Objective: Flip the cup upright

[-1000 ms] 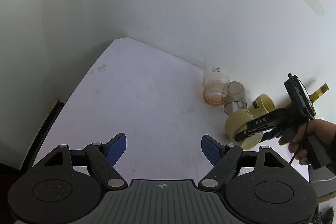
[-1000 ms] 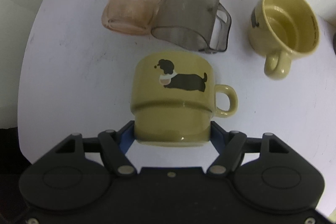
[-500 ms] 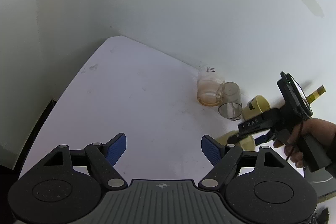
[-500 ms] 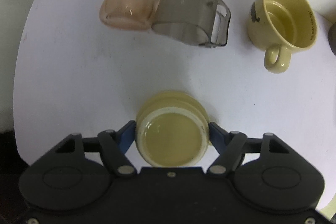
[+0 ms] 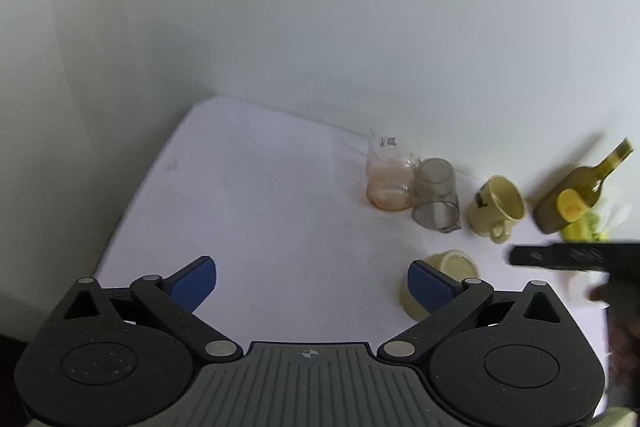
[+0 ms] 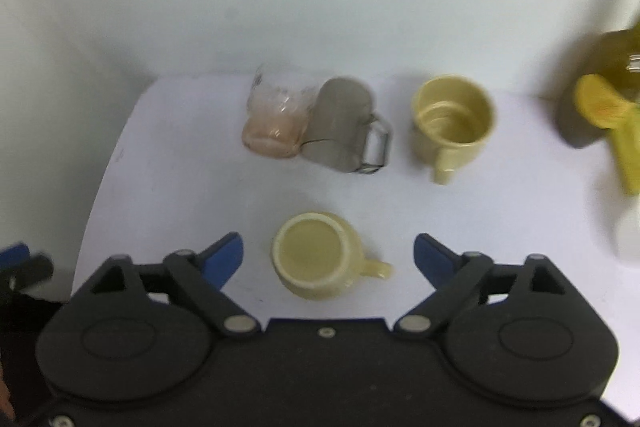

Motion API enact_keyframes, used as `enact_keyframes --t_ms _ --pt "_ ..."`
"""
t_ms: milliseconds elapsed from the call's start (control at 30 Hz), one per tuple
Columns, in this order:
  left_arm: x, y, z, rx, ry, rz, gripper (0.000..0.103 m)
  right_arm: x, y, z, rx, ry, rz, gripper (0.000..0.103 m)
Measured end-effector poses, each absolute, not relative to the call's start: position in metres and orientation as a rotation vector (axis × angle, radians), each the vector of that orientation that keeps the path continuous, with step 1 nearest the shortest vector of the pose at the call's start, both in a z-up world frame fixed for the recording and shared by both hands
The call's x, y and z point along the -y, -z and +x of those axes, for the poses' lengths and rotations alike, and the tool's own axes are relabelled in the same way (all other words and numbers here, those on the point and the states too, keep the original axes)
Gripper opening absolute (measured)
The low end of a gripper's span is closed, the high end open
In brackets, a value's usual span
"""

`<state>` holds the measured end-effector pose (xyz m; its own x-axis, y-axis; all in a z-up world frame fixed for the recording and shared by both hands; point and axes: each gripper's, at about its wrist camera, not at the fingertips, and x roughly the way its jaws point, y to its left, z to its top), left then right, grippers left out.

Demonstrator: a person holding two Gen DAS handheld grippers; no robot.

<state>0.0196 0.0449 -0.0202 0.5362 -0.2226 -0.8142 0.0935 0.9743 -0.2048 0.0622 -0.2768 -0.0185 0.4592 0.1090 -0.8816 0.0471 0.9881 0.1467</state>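
Now we are lifting the right gripper (image 6: 328, 251), jaws apart, straight off the mug (image 6: 316, 255) at lower centre, avoiding its handle; left gripper (image 5: 312, 279) idling, jaws apart.

On the table (image 6: 168, 163), a mug (image 6: 316, 255) is sitting bottom-up nearest the camera, between the spread fingers of the right gripper (image 6: 328, 255) and touching neither. Behind it a row is standing: a glass (image 6: 276, 127) leaning against a tumbler (image 6: 344, 127), then another mug (image 6: 452, 119), then a bottle (image 5: 576, 195) farthest right.
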Motion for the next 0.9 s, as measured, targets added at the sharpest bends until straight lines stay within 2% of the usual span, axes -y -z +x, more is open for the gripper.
enact_keyframes --t_ms 67,367,900 --pt "-0.031 0.009 0.021 -1.018 0.167 -0.102 0.103 0.272 -0.002 0.040 -1.065 0.007 0.115 0.103" --pt "0.019 -0.008 0.002 -1.085 0.124 0.019 0.103 0.273 -0.036 0.001 -1.067 0.045 0.101 0.103" --pt "0.046 -0.006 -0.017 -1.082 0.134 0.063 0.103 0.273 -0.024 -0.014 -1.105 0.022 0.065 0.102"
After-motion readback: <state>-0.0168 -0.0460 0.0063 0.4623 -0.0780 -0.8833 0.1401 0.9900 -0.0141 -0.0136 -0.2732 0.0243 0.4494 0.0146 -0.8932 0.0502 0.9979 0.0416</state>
